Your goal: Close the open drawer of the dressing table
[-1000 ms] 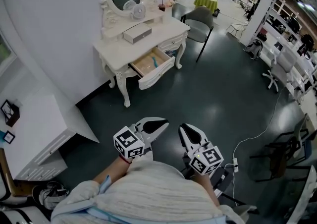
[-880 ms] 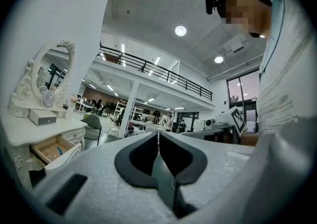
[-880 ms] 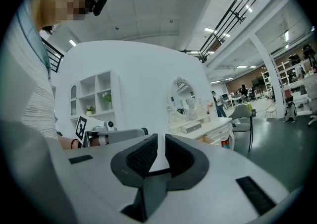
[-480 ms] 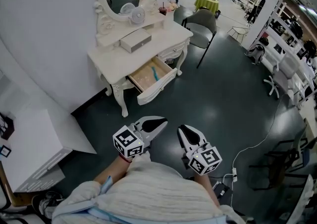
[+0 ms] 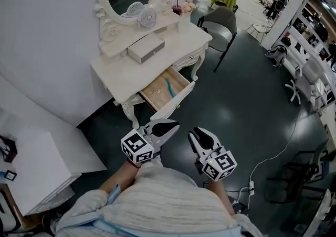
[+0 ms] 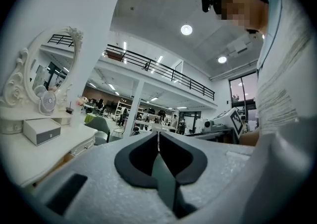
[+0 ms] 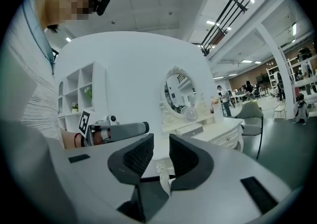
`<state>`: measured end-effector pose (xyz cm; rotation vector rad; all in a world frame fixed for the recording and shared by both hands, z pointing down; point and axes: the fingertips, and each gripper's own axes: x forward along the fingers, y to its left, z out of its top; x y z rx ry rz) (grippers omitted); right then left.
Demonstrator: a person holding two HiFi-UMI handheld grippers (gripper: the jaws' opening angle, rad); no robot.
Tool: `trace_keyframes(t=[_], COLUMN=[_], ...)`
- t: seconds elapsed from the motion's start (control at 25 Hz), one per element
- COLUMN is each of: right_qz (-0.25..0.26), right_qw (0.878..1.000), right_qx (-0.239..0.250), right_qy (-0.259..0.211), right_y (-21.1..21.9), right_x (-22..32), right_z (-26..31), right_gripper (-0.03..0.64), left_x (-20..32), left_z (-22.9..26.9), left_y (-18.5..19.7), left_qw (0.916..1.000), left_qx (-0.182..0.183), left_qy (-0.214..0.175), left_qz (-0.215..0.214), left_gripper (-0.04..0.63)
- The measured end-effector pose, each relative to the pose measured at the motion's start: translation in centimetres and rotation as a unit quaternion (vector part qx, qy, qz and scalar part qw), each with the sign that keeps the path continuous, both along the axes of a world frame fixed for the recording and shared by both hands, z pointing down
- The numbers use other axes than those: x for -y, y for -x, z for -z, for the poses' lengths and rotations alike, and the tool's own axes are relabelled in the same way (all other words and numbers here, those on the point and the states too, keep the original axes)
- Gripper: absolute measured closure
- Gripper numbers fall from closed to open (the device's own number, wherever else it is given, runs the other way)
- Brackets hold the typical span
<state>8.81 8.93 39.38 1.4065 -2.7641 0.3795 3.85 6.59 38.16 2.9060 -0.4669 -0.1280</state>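
Straight ahead we note the open drawer [image 5: 177, 103], nearer our left gripper [image 5: 173, 126], jaws together; right gripper [image 5: 193, 134] just spread, empty.

The left gripper [image 5: 173, 127] and right gripper [image 5: 192, 136] had white shells, black-lined jaws and, behind these, a cube [image 5: 137, 148] of black-and-white square markers. The right gripper's jaws had just been opening, empty. Behind the cubes came a pale ribbed knit top [image 5: 157, 204], and a red band [image 5: 131, 165] sat just behind the left cube.

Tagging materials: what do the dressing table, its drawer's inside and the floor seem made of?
Dressing table: likely painted wood, cream, satin, carved legs. Drawer inside: unpainted tan wood, matte. Floor: dark, glossy, perhaps epoxy or sealed concrete; light patches reflect.
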Motion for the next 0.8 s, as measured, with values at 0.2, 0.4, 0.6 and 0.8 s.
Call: trace_keyframes(t=[0.2,0.4,0.6,0.8], right_qz=[-0.006,-0.001,0.011,0.026], right_qw=[1.0,1.0,1.0,0.999], right_qx=[0.001,-0.003,-0.011,-0.022], right_qy=[0.005,0.005,0.021,0.042], right_y=[0.8,1.4,1.8,1.7], right_x=[4.6,7.6,10.1,11.8], right_z=[-0.6,-1.6,-3.5,-5.6], right_gripper=[0.549,0.549,0.549,0.548], left_x=[4.6,7.1,8.5,10.0], left_z=[-0.8,-2.5,-4.3,-5.9], left_y=[1.1,1.3,1.1,0.5], left_qw=[0.9999,0.9993,0.999,0.9987], left_qx=[0.011,0.033,0.04,0.046], left_qy=[0.0,-0.008,0.006,0.022], left_qz=[-0.001,-0.017,-0.017,-0.003], left_gripper=[0.578,0.578,0.578,0.578])
